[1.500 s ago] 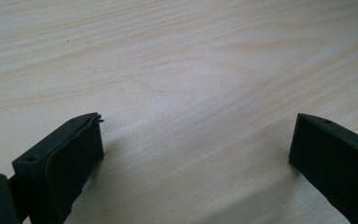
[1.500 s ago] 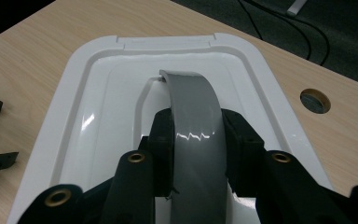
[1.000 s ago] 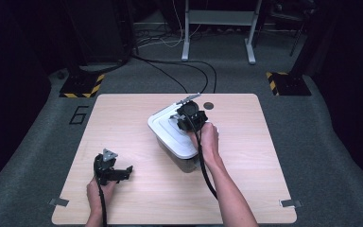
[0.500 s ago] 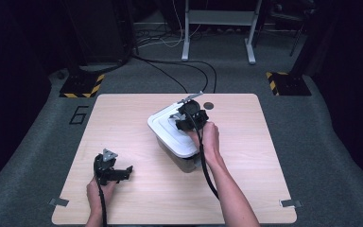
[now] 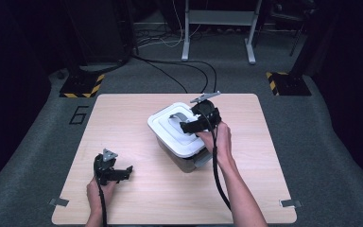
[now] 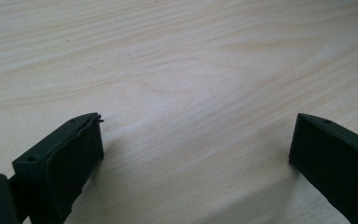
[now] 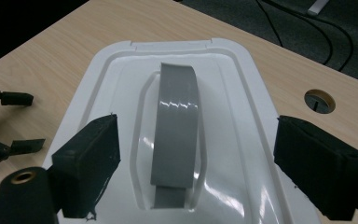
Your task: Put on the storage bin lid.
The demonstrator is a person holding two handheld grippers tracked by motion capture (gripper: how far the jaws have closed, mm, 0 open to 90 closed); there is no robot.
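Nearest the person, the left gripper [image 5: 123,172] rested low on the wooden table [image 5: 137,127], well apart from the white lidded box [image 5: 179,135] and toward the near left corner from it. Its jaws stood spread wide, with bare wood grain between them in the left gripper view, and the left hand [image 5: 98,189] held it from behind.

Farther in, the box sat near the middle of the table, slightly toward the far side, its white lid [image 7: 186,116] closed on top. A grey handle [image 7: 176,133] arched up from a recess in the middle of that lid.

The right gripper [image 5: 189,126] hovered just above the lid, held by the right hand [image 5: 219,139] on the box's right side. In the right gripper view its jaws were spread apart, one on each side of the grey handle, clasping nothing.

Beyond the box, a round cable hole [image 7: 320,99] sat in the table near its far edge.
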